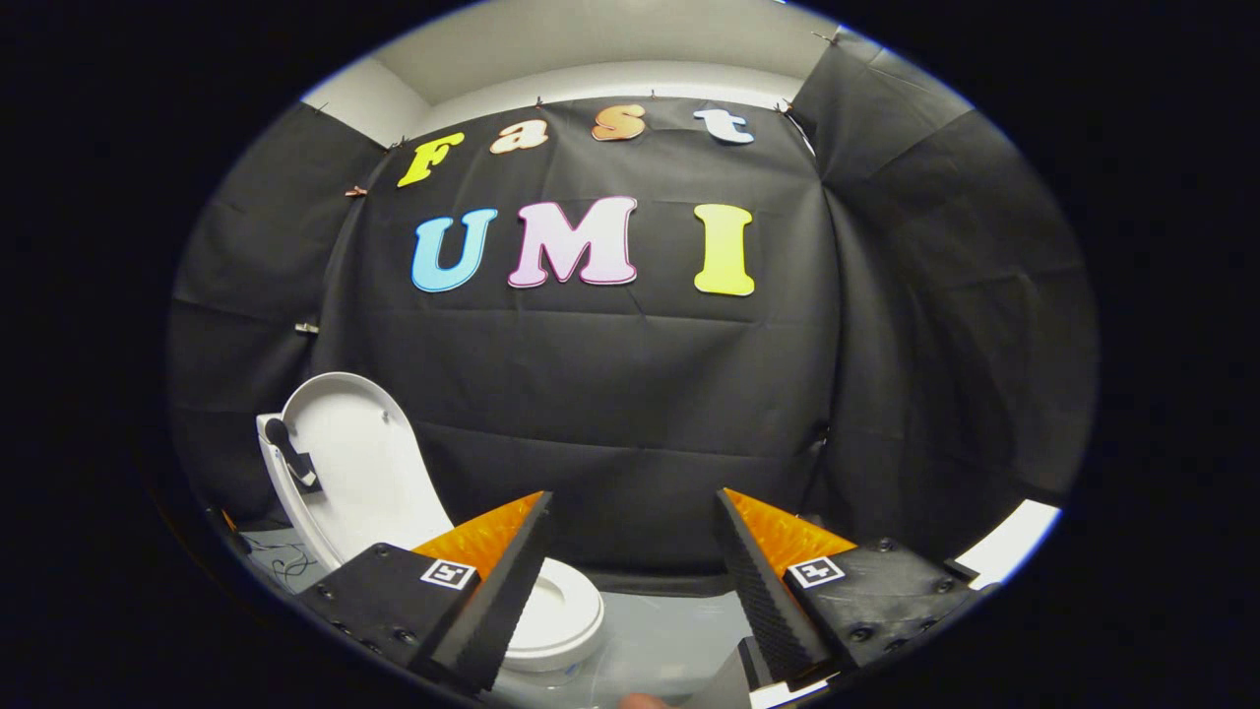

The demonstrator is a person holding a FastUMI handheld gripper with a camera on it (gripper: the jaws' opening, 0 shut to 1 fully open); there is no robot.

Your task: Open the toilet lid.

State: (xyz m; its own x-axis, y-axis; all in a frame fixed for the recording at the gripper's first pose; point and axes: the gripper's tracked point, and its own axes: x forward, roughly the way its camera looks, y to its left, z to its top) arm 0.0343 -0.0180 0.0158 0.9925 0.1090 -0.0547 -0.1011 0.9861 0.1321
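The gripper [630, 551] stands open, its two fingers spread wide with nothing between them, facing the booth's black cloth wall [610, 394].

The toilet [551, 615] sits low and to the left of the gripper, partly hidden behind the left finger [502, 581]. Its seat ring lies flat on the pale floor [660, 640], just beyond and below that finger's tip. The lid [354, 463] already stands raised, tilted back past upright, its pale inner face turned toward the gripper. Its long axis runs up and away from the hinge at the back of the seat, leaning to the left. A dark fitting [290, 458] sits on the lid's left edge; what it is I cannot tell.

Judging by this, the lid is up, so the task looks done or nearly so. The relation that matters is that the lid lies left of and beyond the left finger, apart from both fingers, with the gripper's axis pointing past it to the right. If the lid needs any further push, the gripper would have to swing left and forward to meet it. Otherwise, drawing clear seems the natural move.
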